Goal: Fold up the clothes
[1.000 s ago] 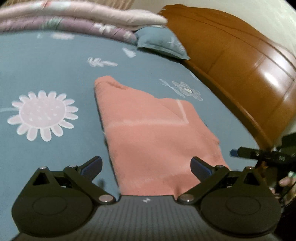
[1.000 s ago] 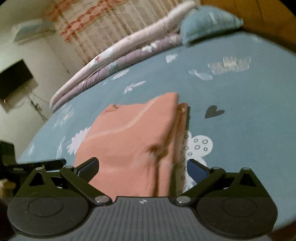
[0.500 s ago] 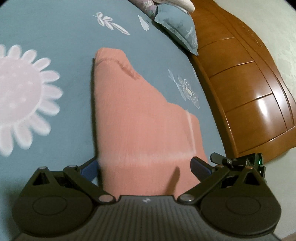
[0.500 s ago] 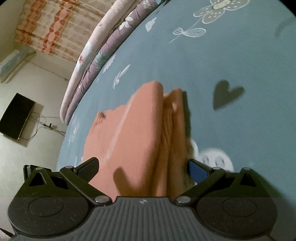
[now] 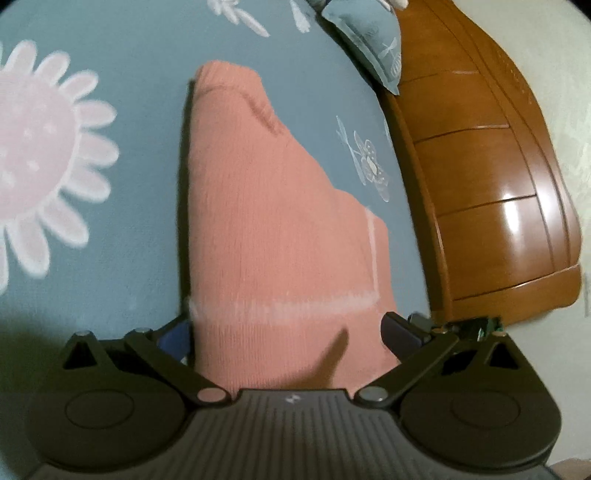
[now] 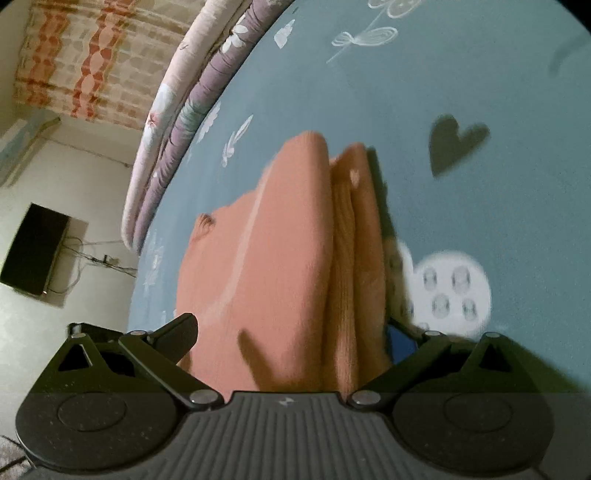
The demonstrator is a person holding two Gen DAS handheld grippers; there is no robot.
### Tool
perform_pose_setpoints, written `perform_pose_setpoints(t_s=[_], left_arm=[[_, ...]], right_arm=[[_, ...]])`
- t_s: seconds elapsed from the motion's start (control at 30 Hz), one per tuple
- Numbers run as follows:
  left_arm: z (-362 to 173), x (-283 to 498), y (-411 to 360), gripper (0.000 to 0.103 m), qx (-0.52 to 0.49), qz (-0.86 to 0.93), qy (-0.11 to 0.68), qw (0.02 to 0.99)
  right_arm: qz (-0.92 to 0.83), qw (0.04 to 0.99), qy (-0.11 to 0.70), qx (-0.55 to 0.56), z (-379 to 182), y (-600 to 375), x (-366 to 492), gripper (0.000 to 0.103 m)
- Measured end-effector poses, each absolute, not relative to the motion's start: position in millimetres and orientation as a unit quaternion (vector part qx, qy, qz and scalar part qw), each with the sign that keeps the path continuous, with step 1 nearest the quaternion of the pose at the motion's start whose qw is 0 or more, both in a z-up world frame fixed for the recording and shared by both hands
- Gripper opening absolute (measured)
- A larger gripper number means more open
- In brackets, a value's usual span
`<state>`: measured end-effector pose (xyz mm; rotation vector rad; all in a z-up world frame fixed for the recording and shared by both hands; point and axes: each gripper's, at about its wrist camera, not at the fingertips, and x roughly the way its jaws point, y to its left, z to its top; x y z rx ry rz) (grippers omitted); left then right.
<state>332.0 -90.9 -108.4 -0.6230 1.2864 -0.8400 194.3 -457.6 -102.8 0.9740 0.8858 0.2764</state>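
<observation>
A folded salmon-pink knit garment (image 5: pixel 273 229) with a pale stripe lies on the blue flowered bedsheet (image 5: pixel 122 55). My left gripper (image 5: pixel 288 328) is open, its jaws straddling the garment's near edge; the left fingertip is partly tucked beside the cloth. In the right wrist view the same garment (image 6: pixel 273 266) shows stacked folded layers on its right side. My right gripper (image 6: pixel 291 332) is open around that near end, and its right fingertip sits low beside the folded layers.
A wooden headboard (image 5: pixel 491 177) runs along the bed's right side, with a blue pillow (image 5: pixel 369 33) at its far end. Rolled quilts (image 6: pixel 192 96) lie along the bed's far edge. A dark TV (image 6: pixel 33 247) hangs on the wall.
Both grippers have dropped lower and closer onto the garment's near edge, tilting downward. The jaws stay open. The garment has not visibly shifted.
</observation>
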Motion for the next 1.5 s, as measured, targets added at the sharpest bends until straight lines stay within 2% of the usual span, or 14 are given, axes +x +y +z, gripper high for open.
perform_pose_setpoints(t_s=[0.27, 0.5, 0.6, 0.73, 1.0, 1.5], left_arm=[[-108, 345, -108, 0.102, -0.267, -0.368, 0.575, 0.681], [-105, 333, -100, 0.101, -0.279, -0.359, 0.575, 0.68], [-94, 332, -112, 0.101, -0.251, -0.361, 0.579, 0.687], [-79, 331, -114, 0.101, -0.264, -0.366, 0.573, 0.684], [-50, 326, -133, 0.101, -0.261, -0.395, 0.549, 0.689], [-24, 337, -258, 0.101, -0.221, -0.5, 0.531, 0.648]], right_arm=[[0.146, 0.781, 0.414, 0.444, -105, -456, 230, 0.103], [0.149, 0.786, 0.409, 0.438, -101, -452, 211, 0.103], [0.148, 0.803, 0.411, 0.404, -88, -440, 216, 0.103], [0.172, 0.824, 0.404, 0.358, -63, -427, 216, 0.103], [0.192, 0.841, 0.389, 0.324, -34, -429, 214, 0.103], [0.119, 0.886, 0.363, 0.264, 6, -518, 174, 0.103]])
